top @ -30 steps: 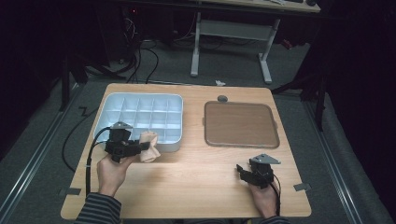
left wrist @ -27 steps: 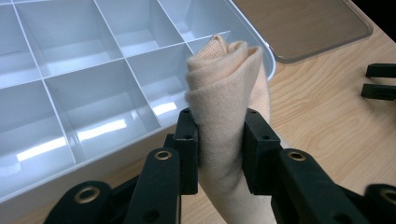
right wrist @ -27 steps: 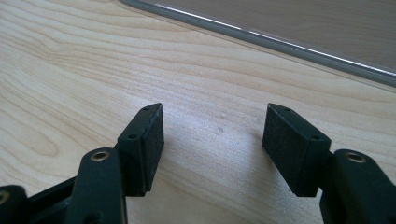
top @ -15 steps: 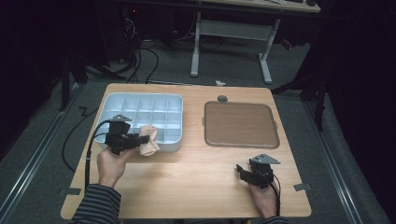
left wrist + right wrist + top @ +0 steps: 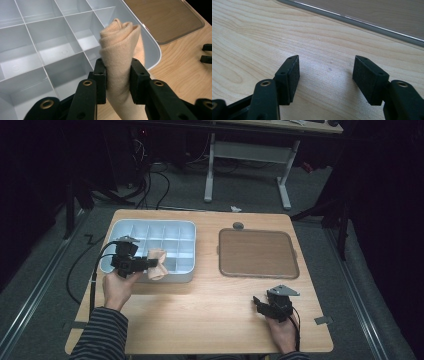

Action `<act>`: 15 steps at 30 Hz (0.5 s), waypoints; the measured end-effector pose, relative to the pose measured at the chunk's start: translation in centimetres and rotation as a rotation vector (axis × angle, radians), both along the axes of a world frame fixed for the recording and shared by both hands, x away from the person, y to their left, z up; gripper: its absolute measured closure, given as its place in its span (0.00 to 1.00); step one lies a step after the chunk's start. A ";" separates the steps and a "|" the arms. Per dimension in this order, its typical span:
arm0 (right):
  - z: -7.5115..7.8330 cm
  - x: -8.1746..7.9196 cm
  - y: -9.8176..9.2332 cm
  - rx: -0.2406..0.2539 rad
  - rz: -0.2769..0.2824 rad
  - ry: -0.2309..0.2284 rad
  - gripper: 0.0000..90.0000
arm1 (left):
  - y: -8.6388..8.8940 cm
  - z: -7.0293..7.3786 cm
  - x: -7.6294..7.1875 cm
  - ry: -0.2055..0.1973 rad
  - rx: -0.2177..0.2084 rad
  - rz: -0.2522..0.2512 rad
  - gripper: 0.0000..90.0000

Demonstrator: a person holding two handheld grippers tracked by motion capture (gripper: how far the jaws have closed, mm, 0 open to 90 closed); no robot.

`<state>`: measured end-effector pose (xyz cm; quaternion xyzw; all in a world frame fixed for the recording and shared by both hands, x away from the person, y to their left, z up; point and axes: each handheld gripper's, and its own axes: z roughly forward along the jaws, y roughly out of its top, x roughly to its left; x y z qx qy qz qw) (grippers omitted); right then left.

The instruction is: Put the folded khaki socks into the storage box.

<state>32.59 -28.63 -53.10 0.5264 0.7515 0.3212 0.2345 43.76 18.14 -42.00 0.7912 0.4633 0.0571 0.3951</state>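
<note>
Risk, drop: my left tool (image 5: 117, 75) pinches the rolled beige cloth (image 5: 122, 50) only at its middle; the loose tail below could slide out, I judge.
Risk, snag: the roll may unfurl or catch a divider of the grey compartment tray (image 5: 155, 47) and land across 2 cells.
Cloth position: upright between my left tool's 2 pads, over the tray's near right corner, above the cells, touching no cell floor that I can see.
Left tool: clenched on the cloth.
Right tool (image 5: 325, 77): released, jaws apart over bare desk (image 5: 249, 32), just short of the brown tray (image 5: 387, 15).
</note>
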 end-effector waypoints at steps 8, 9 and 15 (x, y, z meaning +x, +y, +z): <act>0.0 0.0 0.0 0.000 0.001 0.000 0.42 | 0.6 -0.6 1.3 0.014 -0.011 0.011 0.79; 0.0 0.0 0.0 0.000 0.001 0.001 0.42 | 0.7 -0.7 1.5 0.016 -0.012 0.010 0.79; 0.0 0.0 0.0 -0.003 0.000 -0.001 0.42 | 1.3 -1.4 2.3 0.033 -0.021 0.023 0.79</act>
